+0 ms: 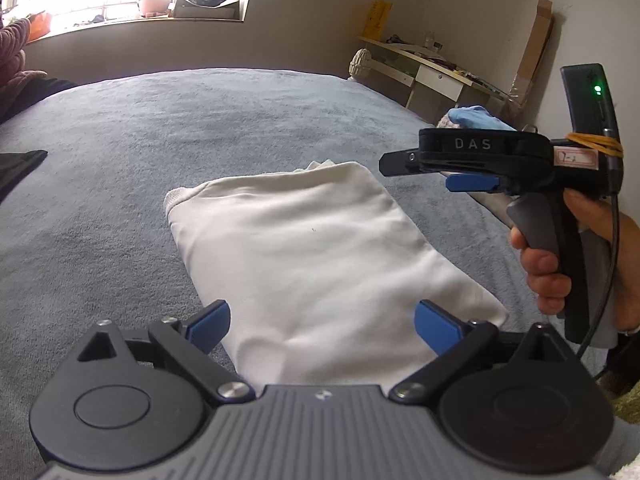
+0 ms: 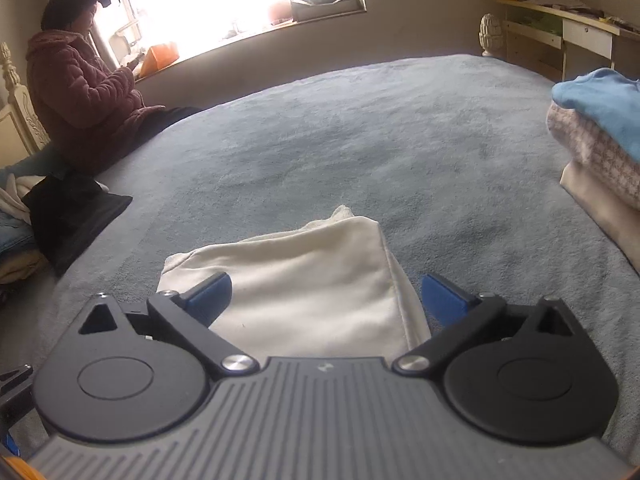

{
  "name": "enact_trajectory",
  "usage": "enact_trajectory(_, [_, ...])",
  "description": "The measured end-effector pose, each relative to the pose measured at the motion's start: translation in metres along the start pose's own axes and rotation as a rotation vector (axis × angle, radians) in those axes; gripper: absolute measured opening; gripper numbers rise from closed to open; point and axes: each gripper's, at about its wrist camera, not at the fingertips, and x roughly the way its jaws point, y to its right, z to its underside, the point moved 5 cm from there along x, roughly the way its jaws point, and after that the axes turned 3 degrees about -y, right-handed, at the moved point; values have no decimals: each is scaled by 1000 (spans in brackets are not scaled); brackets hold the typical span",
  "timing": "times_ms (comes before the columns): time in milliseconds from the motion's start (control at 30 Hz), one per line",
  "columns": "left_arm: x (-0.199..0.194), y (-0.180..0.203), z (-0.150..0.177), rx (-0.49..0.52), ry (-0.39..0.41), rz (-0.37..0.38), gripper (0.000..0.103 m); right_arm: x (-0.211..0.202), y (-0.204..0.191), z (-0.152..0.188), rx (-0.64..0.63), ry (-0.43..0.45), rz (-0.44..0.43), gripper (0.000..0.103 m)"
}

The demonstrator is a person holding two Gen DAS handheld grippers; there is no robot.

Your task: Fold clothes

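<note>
white folded garment point(image 1: 320, 256) point(image 2: 316, 292) lies flat on grey-blue bed point(image 1: 160, 152) point(image 2: 360, 152), near edge. left tongs point(image 1: 322, 326) spread wide above its near end, empty. right tongs point(image 2: 326, 300) also agape, empty, over garment. stacked clothes point(image 2: 596, 136) far right.

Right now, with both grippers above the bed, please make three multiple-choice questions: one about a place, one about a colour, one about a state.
1. Where does the folded white garment lie?
A. on the desk
B. on the grey bed cover
C. on the window sill

2. What colour is the top item of the stack of clothes?
A. blue
B. red
C. green

3. How is the left gripper?
A. shut on the garment
B. shut on nothing
C. open

Answers:
1 B, the cover surrounds it.
2 A, blue cloth lies on top.
3 C, its fingers are spread apart, like the right gripper's.
</note>
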Motion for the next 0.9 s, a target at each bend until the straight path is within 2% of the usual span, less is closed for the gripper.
enact_trajectory(233, [-3, 2, 0, -6, 6, -22, 103, -4, -4, 2, -38, 11, 70, 102])
enact_trajectory(667, [0, -3, 0, -11, 4, -104, 103, -9, -5, 2, -58, 58, 93, 102])
enact_trajectory(833, [4, -6, 1, 25, -7, -197, 103, -9, -5, 3, -64, 61, 98, 102])
enact_trajectory(900, [4, -8, 1, 21, -7, -208, 103, -9, -5, 3, -61, 64, 99, 102])
